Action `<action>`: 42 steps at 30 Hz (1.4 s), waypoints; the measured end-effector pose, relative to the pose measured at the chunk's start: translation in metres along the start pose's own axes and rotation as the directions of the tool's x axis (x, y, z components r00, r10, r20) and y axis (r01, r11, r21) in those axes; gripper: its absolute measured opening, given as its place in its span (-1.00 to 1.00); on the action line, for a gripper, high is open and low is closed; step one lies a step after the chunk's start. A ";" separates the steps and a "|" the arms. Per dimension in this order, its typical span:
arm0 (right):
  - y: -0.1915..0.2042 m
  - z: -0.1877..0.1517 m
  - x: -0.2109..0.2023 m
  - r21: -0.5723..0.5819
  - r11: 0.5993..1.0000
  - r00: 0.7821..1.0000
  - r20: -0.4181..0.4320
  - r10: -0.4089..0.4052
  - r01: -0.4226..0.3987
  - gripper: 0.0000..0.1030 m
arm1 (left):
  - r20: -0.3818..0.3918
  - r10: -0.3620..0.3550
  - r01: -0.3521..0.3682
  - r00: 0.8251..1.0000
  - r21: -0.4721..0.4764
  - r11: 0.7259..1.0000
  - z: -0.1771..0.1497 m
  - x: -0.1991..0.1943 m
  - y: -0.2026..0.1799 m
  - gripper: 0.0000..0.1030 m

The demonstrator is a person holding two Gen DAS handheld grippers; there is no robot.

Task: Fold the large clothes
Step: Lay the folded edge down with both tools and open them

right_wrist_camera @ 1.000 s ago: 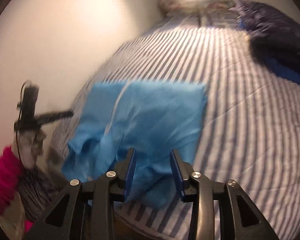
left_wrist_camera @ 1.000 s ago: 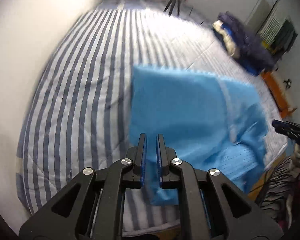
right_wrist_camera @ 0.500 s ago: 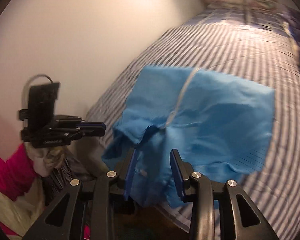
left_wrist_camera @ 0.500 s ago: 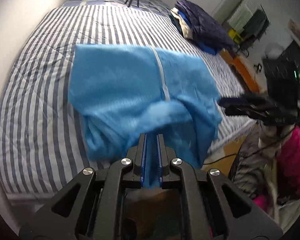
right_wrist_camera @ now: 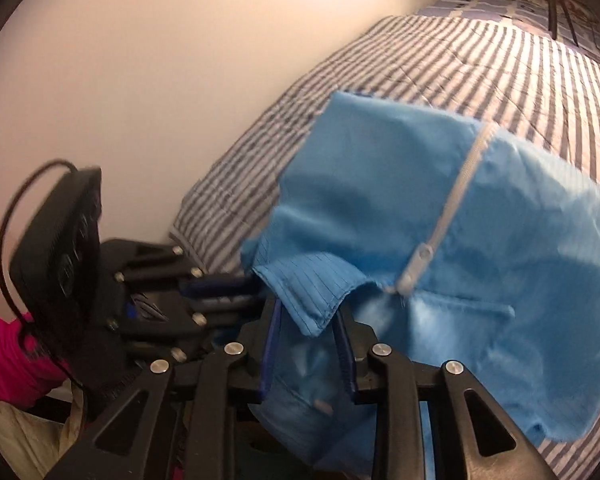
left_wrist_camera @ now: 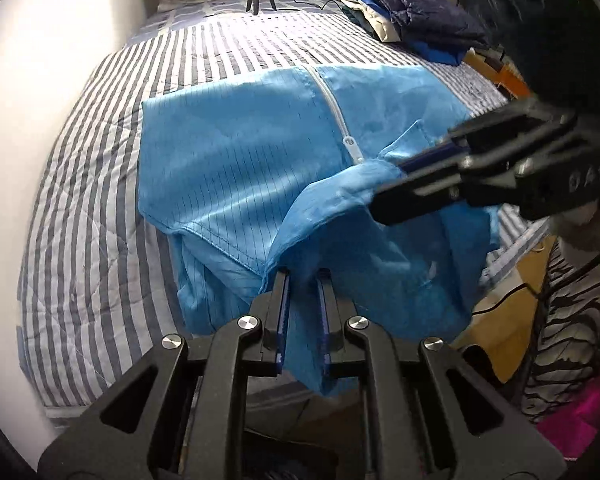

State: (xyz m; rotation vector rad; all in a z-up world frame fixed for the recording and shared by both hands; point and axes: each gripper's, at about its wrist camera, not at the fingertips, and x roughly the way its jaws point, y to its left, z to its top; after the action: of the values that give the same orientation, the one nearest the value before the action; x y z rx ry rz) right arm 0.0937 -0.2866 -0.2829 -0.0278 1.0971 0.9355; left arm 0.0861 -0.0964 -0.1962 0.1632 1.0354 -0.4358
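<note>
Left wrist view: a blue zip-front garment (left_wrist_camera: 236, 160) lies across a grey-and-white striped bed (left_wrist_camera: 100, 184), its near part spilling over the bed's edge toward the camera; the white zipper (left_wrist_camera: 332, 108) runs away from the camera, marking the garment's long axis; the left gripper (left_wrist_camera: 303, 312) has its jaws narrow, with a bunch of the near hem caught between them; from the right side the right gripper (left_wrist_camera: 412, 176) reaches in, blurred, its fingertips at the collar beside the zipper pull; a pile of dark clothes (left_wrist_camera: 412, 20) sits at the far corner.

Right wrist view: the garment (right_wrist_camera: 440, 208) fills the frame ahead and to the right; the collar flap hangs between the right gripper's (right_wrist_camera: 308, 344) fingers, which stand moderately apart, so whether they pinch cloth I cannot tell; the left gripper (right_wrist_camera: 220, 292) sits just beside it, to its left; both hold at the same near end, so the fold probably carries this end away along the zipper line.
</note>
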 end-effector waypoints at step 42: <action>-0.052 0.045 0.029 0.094 0.994 0.998 -0.038 0.055 -0.051 -0.54 | 0.036 0.049 -0.054 0.998 0.156 0.986 0.006 0.021 -0.015 -0.98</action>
State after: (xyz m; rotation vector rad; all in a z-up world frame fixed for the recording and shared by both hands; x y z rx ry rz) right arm 0.1645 -0.2810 -0.3043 0.0593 1.1823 0.9338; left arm 0.0937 -0.1173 -0.2103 0.3218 0.9634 -0.4711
